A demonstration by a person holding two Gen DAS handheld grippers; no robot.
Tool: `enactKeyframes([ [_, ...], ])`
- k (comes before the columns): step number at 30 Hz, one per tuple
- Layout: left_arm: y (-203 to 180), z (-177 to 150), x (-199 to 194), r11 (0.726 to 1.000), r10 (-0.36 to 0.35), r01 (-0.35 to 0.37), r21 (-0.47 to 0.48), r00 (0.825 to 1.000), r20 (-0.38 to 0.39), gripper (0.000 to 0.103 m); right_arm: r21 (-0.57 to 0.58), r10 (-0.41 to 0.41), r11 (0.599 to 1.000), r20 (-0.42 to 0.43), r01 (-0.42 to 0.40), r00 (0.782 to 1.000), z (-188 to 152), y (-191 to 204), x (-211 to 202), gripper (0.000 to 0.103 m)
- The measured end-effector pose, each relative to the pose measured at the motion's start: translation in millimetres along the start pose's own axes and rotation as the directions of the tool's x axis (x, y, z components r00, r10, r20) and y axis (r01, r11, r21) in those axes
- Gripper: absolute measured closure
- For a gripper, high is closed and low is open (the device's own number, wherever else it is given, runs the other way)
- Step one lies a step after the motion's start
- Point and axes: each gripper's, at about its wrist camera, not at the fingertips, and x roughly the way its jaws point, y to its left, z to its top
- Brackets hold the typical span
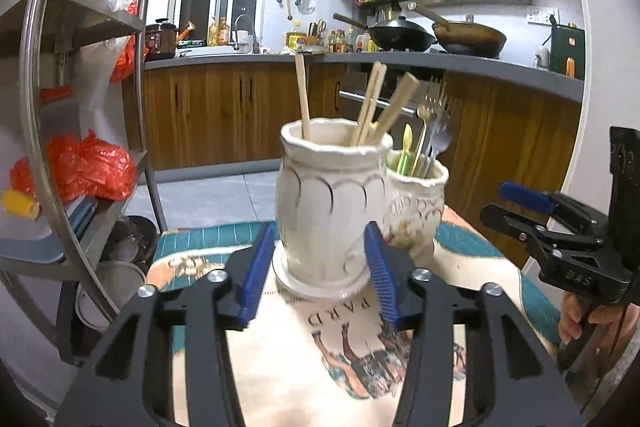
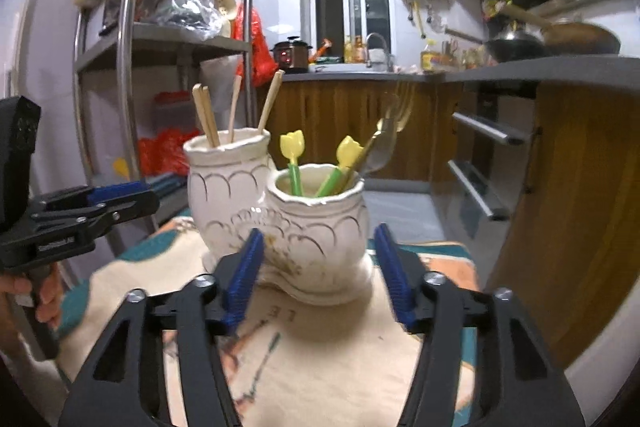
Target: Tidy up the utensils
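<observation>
Two white ceramic holders stand touching each other on a printed cloth over the desk, straight ahead of both sets of tongs. The taller holder (image 1: 332,203) carries wooden chopsticks (image 1: 370,103) and sits just beyond the tips of the left tongs (image 1: 318,267), whose blue pads stand apart on either side of its base, released and gripping nothing. The shorter holder (image 2: 320,223) carries two yellow tulip-topped green sticks (image 2: 294,163) along with metal forks and a spoon (image 2: 378,147), and it sits just beyond the right tongs (image 2: 320,267), which are also spread wide and empty. The right tongs show in the left wrist view at the far right, held by a hand (image 1: 592,319). The utensils look already sorted by kind, so the step in hand seems to be letting go and drawing back. To do that well, each pair of tongs should pull straight back along its own line, pads kept wide, so that neither clips a holder's base or drags the cloth (image 2: 320,355); the holders are top-heavy with long handles and could tip against each other. Readable writing: upside-down letters "PARD" on the cloth just ahead of the left tongs, "DAS" on the body of the right tongs, and blurred letters on the cloth in the right wrist view that cannot be read with confidence.
</observation>
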Motion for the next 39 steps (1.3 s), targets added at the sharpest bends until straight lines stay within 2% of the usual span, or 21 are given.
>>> enactKeyframes([
  [2,-1.1,-4.1,-3.5,1.000,0.017,-0.017,0.005,1.000,0.014,0.039,-0.015,-0.009,1.000,0.006,0.009,1.000,-3.3,1.9,-5.2,0.026],
  [6,-0.7,-8.9,-10.4,1.000,0.020,-0.020,-0.005,0.999,0.041,0.032,-0.034,-0.018,0.999,0.041,0.020,0.999,-6.9,4.4,-15.3,0.019],
  [7,-0.3,-10.1,-12.3,0.999,0.031,-0.031,-0.006,0.998,0.054,0.026,-0.039,-0.025,0.999,0.052,0.027,0.998,-6.5,4.7,-16.3,0.017],
  [16,0.3,-15.9,-18.4,0.998,0.068,-0.068,-0.009,0.990,0.123,0.015,-0.014,-0.034,0.999,0.106,0.036,0.994,-8.2,-0.6,-21.5,0.012],
  [22,-3.9,-16.5,-23.3,0.997,0.070,-0.072,0.009,0.984,0.164,0.006,0.008,-0.047,0.999,0.101,0.047,0.994,-8.1,-3.5,-20.5,0.011],
  [39,-7.0,-17.1,-27.3,0.998,0.057,-0.062,0.023,0.982,0.182,0.006,-0.015,-0.054,0.998,0.118,0.056,0.991,-9.0,0.0,-24.4,0.009],
])
